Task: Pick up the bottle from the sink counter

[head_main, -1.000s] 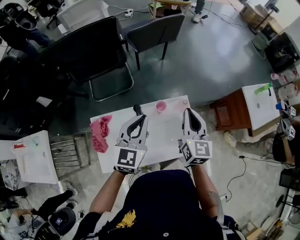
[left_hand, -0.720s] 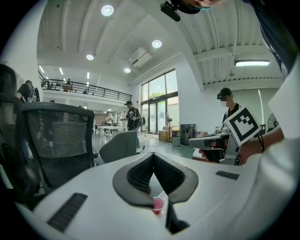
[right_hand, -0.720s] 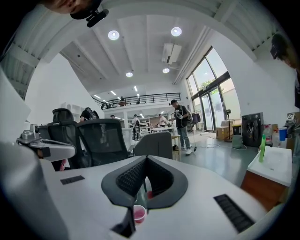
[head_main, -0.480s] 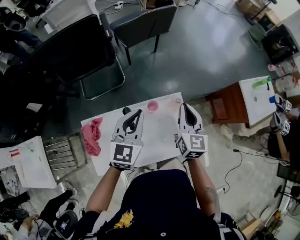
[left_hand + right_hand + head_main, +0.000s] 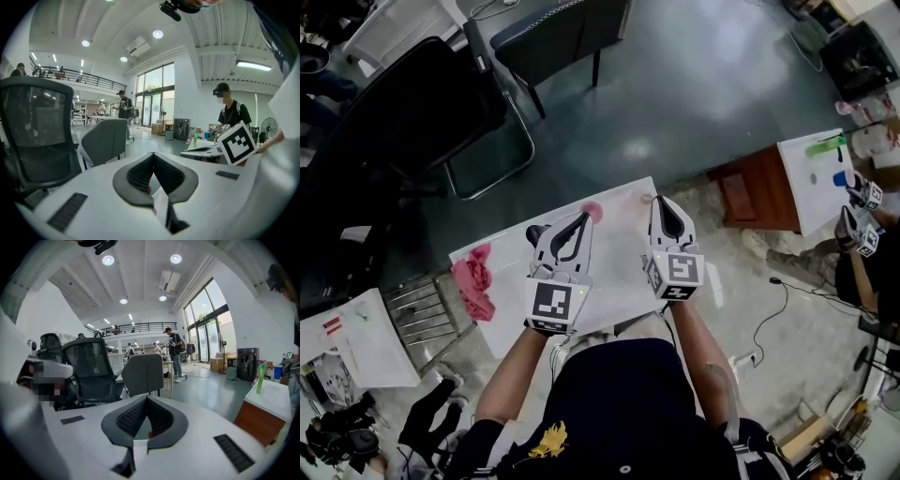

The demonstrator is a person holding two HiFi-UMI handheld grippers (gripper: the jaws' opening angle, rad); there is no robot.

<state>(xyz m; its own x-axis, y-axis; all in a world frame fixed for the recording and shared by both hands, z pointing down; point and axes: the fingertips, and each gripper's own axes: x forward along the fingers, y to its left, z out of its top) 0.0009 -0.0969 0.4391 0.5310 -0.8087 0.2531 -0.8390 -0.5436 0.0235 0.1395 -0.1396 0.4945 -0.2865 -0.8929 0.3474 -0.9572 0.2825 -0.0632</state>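
Pushed further out over the white desk point(image 5: 614, 258) since a second ago: both hand-held grippers, tips now close to the desk's far edge. Closed, tips meeting, nothing between the jaws in its own view: left hand-held gripper point(image 5: 582, 218). Likewise closed and empty, side by side with it: right hand-held gripper point(image 5: 662, 202). Both aimed at 12 o'clock in the head view.

Just beside the left one's outer jaw, at about 9 o'clock from its tips: a small dark upright thing, judged to be the bottle point(image 5: 534, 232), standing on the desk untouched. Seen a second ago straight ahead of those tips at 12 o'clock; now passed and off to the side. Long axis apparently vertical, end-on to the head camera, so length and shape hard to judge. Left hand clearly nearer; right one well apart, at 3 o'clock of the bottle. Calls, on this reading, for parting the jaws and swinging left before any grip.

Right at the left tips, partly covered: pink cup point(image 5: 593, 210). At 10 o'clock of the right tips: small pale item point(image 5: 647, 199), too small to name. At the desk's 9 o'clock end: crumpled pink cloth point(image 5: 473, 279). Missing from both gripper views: bottle and desk top, cut off behind the jaws; only chairs point(image 5: 105, 140) and the far room there.
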